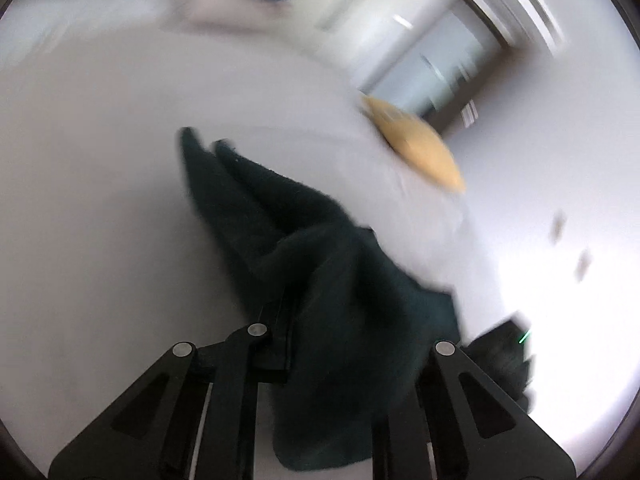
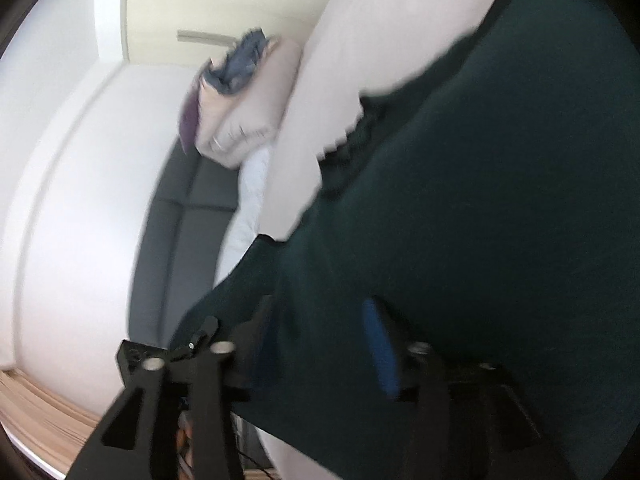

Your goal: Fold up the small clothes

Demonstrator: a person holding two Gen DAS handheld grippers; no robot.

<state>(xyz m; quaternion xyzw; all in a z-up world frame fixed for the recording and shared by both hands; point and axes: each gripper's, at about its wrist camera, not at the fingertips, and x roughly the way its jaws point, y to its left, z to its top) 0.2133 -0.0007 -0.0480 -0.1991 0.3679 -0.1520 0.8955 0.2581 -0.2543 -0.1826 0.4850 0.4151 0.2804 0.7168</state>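
1. Garment (image 1: 320, 248): a dark green piece of clothing, bunched and draped, hangs from the left gripper (image 1: 320, 332) and trails away over a pale bed surface (image 1: 100, 200) in the left wrist view.
2. Left gripper: jaws nearly closed, with the dark cloth pinched between them; folds of fabric cover most of the right-hand finger, so the pads themselves cannot be seen.
3. Right gripper (image 2: 320, 344): jaws stand about half open. The same garment (image 2: 480, 200) fills the space between and in front of them; whether the pads press on it cannot be told, as the picture is blurred and the cloth hides the fingertips. A blue pad (image 2: 380, 352) shows on the inner face of one finger.
4. Surroundings, left wrist view: a tan cushion (image 1: 416, 144) lies at the far edge of the bed surface, well apart from the garment. The picture is heavily blurred.
5. Surroundings, right wrist view: a pink pillow (image 2: 248, 108) with a blue-grey cloth (image 2: 240, 64) on top, against a dark grey headboard (image 2: 180, 232); cream cupboard doors (image 2: 224, 4) beyond.
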